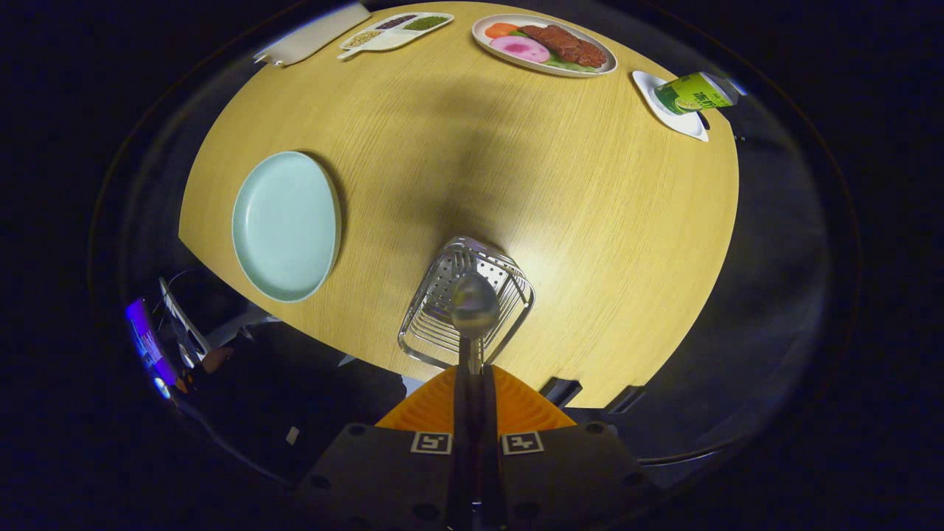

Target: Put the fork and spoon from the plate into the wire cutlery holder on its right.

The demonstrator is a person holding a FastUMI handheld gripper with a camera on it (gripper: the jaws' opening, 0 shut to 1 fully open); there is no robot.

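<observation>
Gripper (472, 369) poised high above tabletop (516, 184), jaws pinched tight on spoon (473, 306) handle, bowl over wire holder (466, 302), plate (286, 226) empty alongside.

A round wooden bench (575, 221) is seen from above. At its far edge an oval dish of food (544, 44) is set, with a divided tray (395, 31) of small portions beside it and a pale flat board (313, 33) further along. A green carton (693, 91) is laid tilted on a small white plate (682, 118) near the rim.
</observation>
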